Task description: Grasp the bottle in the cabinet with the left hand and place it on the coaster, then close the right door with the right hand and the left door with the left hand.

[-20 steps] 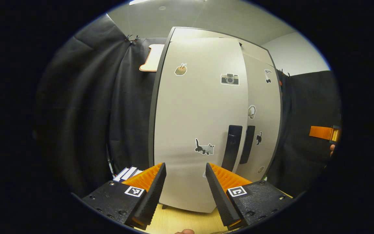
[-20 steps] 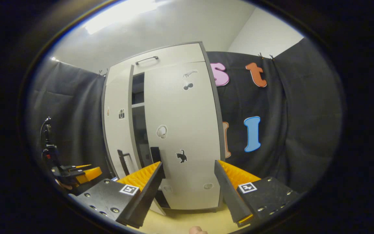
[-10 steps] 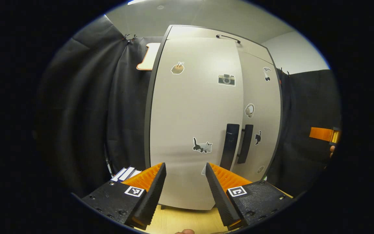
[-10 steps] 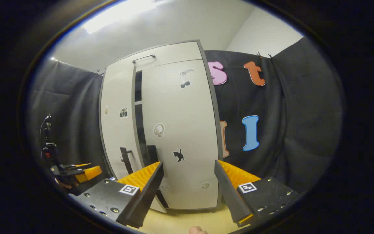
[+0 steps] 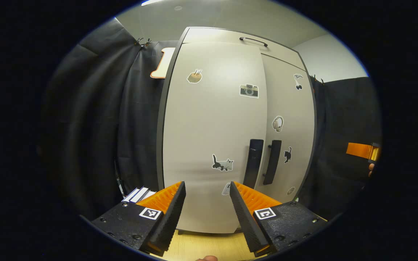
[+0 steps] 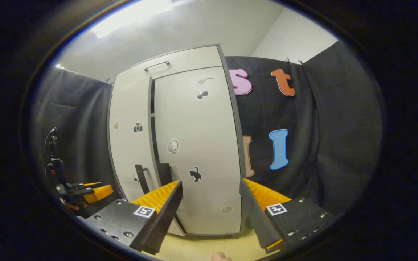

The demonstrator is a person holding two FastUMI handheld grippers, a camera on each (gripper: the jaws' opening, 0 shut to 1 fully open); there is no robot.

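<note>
cabinet point(image 5: 230, 36) on table point(image 5: 209, 244) | left door point(image 5: 209, 127) beside right door point(image 5: 289, 119)

The left gripper point(image 5: 206, 214) faced the cabinet point(image 5: 238, 127) with its fingers spread and empty. The left door point(image 5: 212, 127) and right door point(image 5: 289, 119) appeared shut, 2 handles point(image 5: 263, 163) adjacent.

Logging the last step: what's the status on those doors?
Left gripper open, empty. Right gripper open, empty. Right door shut; left door nearly shut, thin dark gap showing in right gripper view. Nothing blocking.
</note>
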